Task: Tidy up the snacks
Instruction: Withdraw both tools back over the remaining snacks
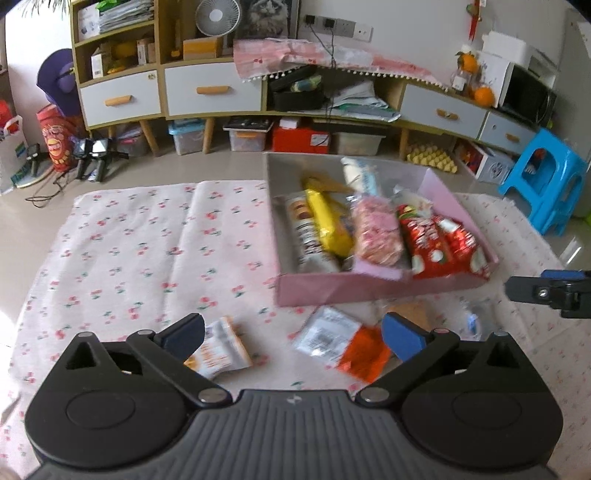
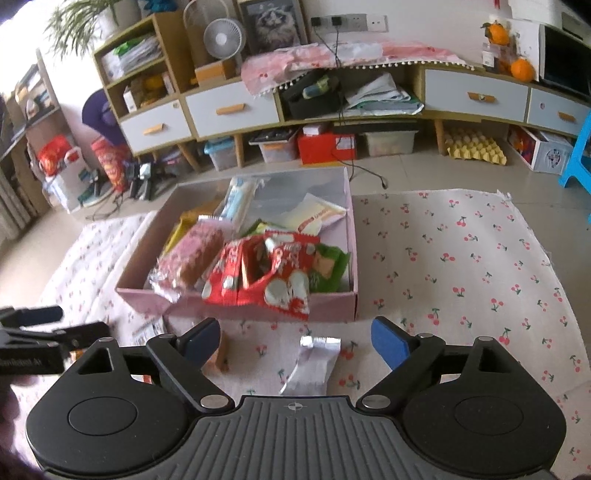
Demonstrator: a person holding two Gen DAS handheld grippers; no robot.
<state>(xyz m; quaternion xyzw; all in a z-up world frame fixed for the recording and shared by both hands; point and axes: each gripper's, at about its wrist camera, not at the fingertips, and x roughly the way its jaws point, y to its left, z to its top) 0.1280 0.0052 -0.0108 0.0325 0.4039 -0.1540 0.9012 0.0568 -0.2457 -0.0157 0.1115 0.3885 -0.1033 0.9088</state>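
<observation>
Snacks in pink box, green packet only in right view, both tools spread, empty

Ahead of me, a long wooden cabinet with white drawers lines the wall, a small white fan on top. A yellow egg tray lies beneath it, beside a blue plastic stool.

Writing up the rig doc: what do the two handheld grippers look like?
Both match: the left gripper and right gripper have black linkage arms with silver pivot pins, blue finger pads, round black side housings and a ribbed grey body bearing a small white logo. No cables or sleeves visible.
</observation>
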